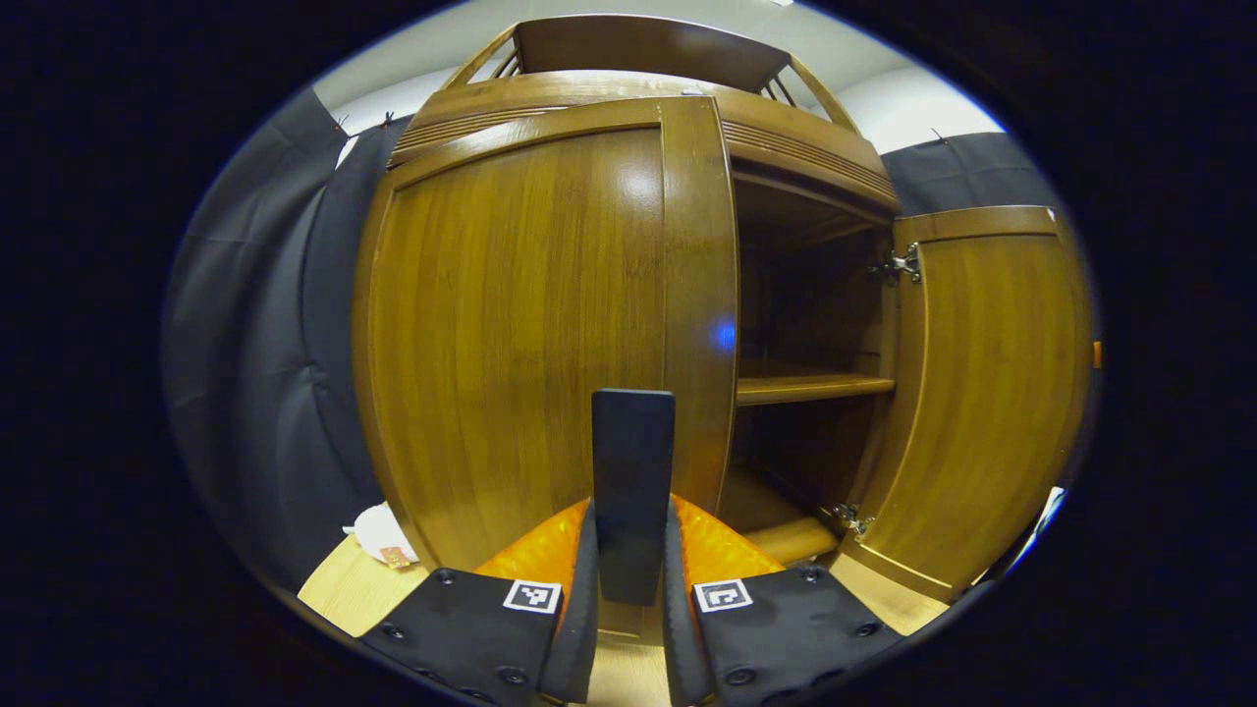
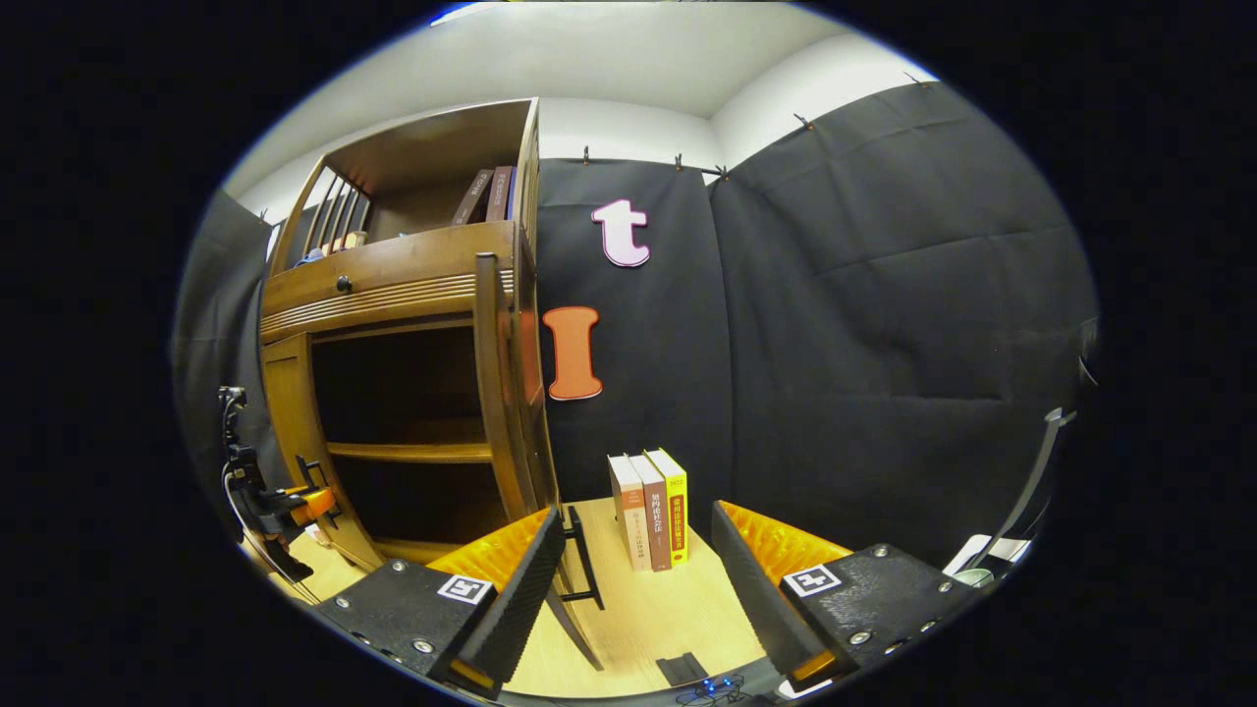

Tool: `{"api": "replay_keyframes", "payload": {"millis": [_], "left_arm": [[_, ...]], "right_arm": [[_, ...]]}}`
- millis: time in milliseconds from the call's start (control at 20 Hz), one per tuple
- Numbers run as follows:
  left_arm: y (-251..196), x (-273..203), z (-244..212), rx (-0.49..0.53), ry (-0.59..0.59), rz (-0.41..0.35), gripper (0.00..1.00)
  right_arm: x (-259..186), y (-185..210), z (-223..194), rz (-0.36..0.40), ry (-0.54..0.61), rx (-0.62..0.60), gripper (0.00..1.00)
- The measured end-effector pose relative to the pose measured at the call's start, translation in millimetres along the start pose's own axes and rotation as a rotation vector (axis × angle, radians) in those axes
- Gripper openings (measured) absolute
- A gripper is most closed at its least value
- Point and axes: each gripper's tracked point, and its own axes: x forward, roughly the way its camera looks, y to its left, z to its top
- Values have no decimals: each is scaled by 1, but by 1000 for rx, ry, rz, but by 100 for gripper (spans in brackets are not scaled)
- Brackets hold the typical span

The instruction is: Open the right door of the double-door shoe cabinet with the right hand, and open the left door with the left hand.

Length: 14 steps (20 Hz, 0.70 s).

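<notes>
A: The left gripper (image 1: 633, 589) is clamped on the handle (image 1: 633, 491) of the closed left door (image 1: 520, 334); the right door (image 1: 982, 393) stands open. Pull steadily, along the hinge arc.

B: The right gripper (image 2: 633, 589), fingers spread and empty, faces books (image 2: 648, 511) beside the cabinet (image 2: 393, 285).

brown wood-grain cabinet (image 1: 530, 324) — black handle (image 1: 633, 491)
</notes>
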Motion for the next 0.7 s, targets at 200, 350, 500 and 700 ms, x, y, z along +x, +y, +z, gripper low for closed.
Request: {"api": "replay_keyframes", "payload": {"millis": [200,350,500,700], "left_arm": [[12,-30,-1,-22,12,-40,34],[25,-48,-5,-23,12,-58,34],[39,-70,-6,-29,14,-72,34],[59,-96,-7,-44,12,-67,36]], "right_arm": [[-11,20,-2,-4,9,-3,92],[-19,39,-3,-5,2,-22,92],[-25,58,-3,8,1,-21,92],[-33,79,-5,26,2,-23,99]]}}
